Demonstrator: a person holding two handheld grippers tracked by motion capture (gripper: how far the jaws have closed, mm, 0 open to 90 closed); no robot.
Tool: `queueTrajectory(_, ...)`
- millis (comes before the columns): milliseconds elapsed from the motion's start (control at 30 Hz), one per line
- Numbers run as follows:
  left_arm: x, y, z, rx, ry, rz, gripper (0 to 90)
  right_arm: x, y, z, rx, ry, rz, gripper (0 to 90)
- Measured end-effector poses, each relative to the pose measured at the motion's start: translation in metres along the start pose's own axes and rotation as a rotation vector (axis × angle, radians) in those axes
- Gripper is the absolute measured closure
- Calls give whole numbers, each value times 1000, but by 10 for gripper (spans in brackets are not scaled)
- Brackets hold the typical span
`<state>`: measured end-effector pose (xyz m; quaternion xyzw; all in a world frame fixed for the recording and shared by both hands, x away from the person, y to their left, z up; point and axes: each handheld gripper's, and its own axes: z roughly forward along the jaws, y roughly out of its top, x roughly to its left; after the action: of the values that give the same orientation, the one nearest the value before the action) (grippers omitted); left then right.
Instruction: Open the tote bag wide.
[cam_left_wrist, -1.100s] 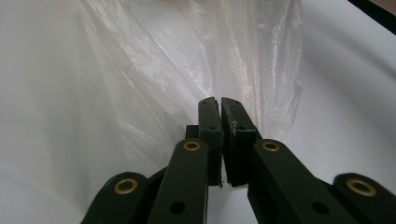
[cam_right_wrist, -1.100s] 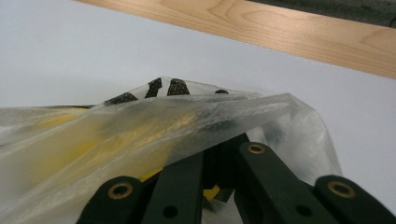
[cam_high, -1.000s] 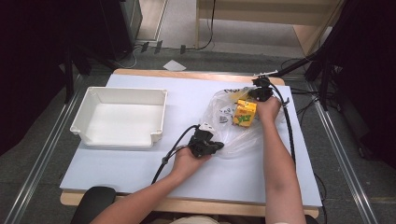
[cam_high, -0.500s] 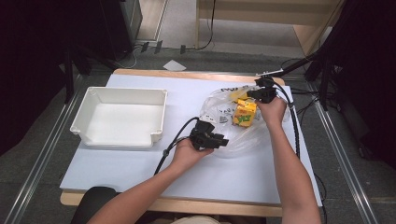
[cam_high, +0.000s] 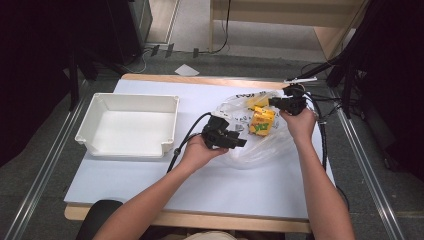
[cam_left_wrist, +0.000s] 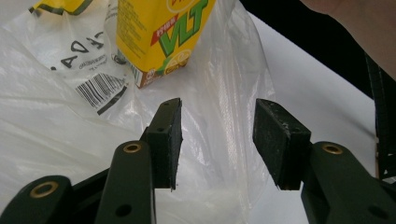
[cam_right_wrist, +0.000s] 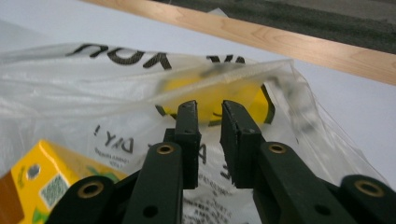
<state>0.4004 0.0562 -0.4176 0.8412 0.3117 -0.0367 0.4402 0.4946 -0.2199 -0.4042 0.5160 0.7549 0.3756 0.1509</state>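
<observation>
Both tools, left (cam_high: 239, 141) and right (cam_high: 272, 102), lifted off the plastic bag (cam_high: 250, 150), jaws opening, near white tray (cam_high: 165, 107).

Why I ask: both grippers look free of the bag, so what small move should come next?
Probably bring the left gripper forward onto the yellow carton; its fingers have just been opening with nothing pinched, and the carton lies exposed on the plastic bag.

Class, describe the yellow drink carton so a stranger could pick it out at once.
Start at the white table, then look right of the white tray to the crumpled clear plastic bag. The carton lies on that bag, between the two grippers. It is bright yellow with green VLT lettering, the boldest colour there.
</observation>
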Motion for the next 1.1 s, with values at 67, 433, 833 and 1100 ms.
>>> queueTrajectory(67, 1, 2, -1, 6, 3, 6, 516, 1, -1, -3, 8, -3, -8, 756)
queueTrajectory(433, 6, 15, -12, 29, -19, 13, 468, -4, -26, -33, 12, 18, -2, 683)
queueTrajectory(833, 16, 15, -17, 35, -10, 21, 460, 2, -54, -59, 10, 23, -20, 638)
queueTrajectory(1100, 20, 14, -18, 33, -13, 24, 465, 13, -71, -69, 5, 50, -31, 631)
